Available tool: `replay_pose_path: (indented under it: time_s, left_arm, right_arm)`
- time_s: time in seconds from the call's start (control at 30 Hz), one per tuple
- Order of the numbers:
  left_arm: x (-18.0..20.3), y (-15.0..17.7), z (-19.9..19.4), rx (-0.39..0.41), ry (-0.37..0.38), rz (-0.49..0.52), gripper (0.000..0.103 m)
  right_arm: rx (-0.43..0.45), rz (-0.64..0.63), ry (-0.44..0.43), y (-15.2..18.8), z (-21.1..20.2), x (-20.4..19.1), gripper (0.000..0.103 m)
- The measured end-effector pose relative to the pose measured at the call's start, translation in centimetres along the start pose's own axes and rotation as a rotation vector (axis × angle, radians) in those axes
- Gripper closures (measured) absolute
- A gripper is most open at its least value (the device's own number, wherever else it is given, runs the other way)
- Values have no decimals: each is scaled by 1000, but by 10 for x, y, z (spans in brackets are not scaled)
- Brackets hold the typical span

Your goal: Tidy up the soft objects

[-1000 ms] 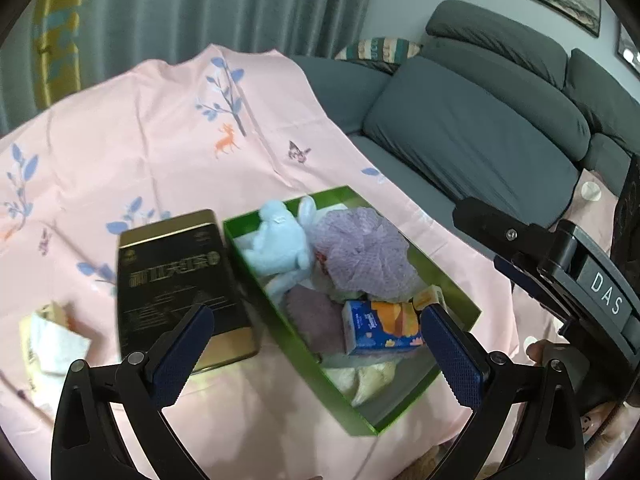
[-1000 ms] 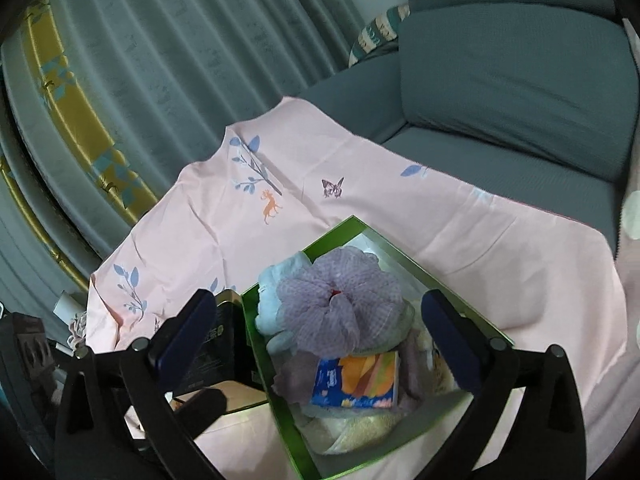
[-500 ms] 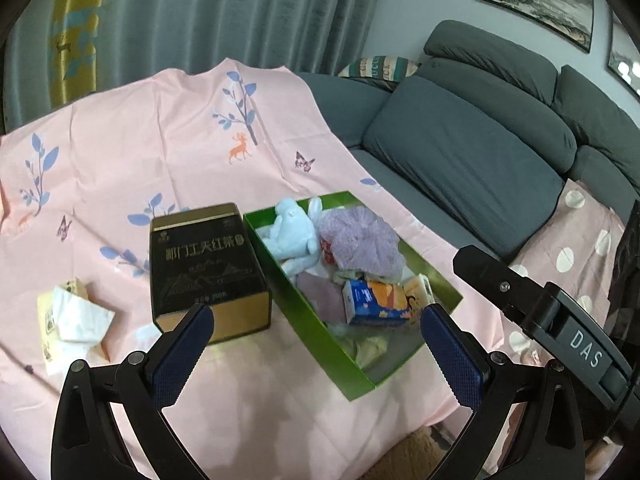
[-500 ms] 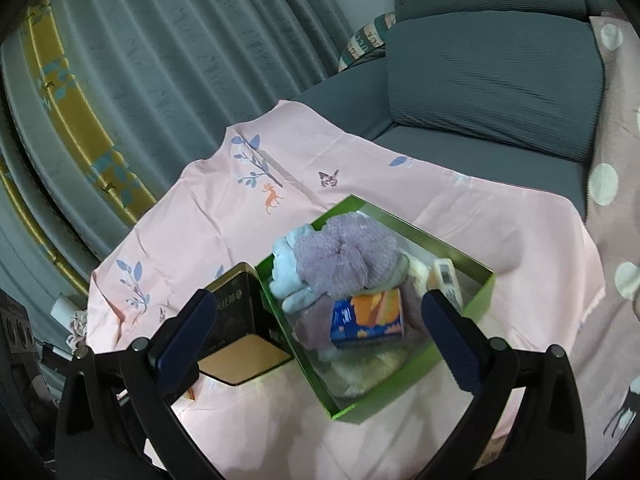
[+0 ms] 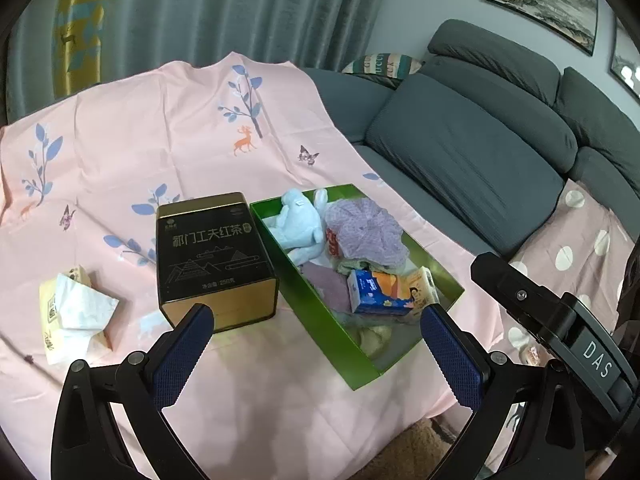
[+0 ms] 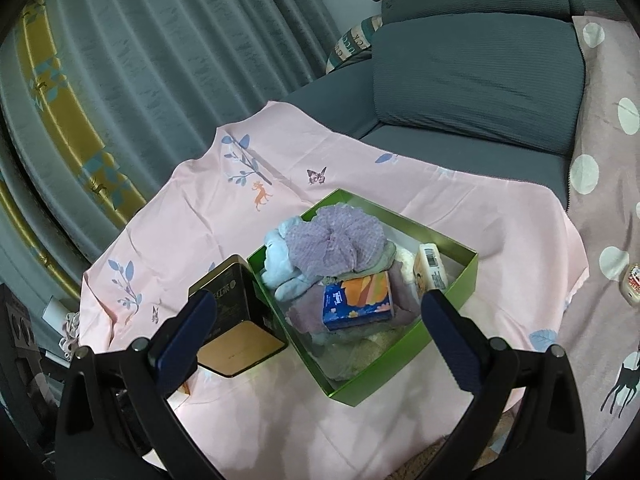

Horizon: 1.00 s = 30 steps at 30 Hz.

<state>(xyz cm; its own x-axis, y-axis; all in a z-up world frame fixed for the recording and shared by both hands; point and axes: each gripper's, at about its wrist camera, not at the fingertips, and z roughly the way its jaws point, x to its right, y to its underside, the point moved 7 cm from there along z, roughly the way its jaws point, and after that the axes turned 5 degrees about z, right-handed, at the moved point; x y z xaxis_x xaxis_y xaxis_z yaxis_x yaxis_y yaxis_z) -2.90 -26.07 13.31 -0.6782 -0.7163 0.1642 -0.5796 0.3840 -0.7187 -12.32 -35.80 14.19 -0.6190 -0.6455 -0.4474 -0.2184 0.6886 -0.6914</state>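
A green box sits on a pink printed cloth. It holds a light blue plush toy, a purple mesh puff, a blue-orange tissue pack, a purple cloth and a small cream pack. My left gripper is open and empty, above the cloth in front of the box. My right gripper is open and empty, above the box's near end.
A black and gold tea tin stands against the box's left side. A yellow tissue box lies left of the tin. A grey sofa is behind on the right, curtains behind. The right gripper's body shows at right.
Both grippers have pulled back and up from the box, so box and tin look smaller and farther. Both stay open and empty. The box's contents have not moved.
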Motion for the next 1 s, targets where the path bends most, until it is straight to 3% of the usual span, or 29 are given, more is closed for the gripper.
replay_pose_path:
  time_s: [1.0]
  left_arm:
    - [-3,2,1,-10,20,16,0]
  right_arm:
    - [15,-30,63,4,-5,-1,1]
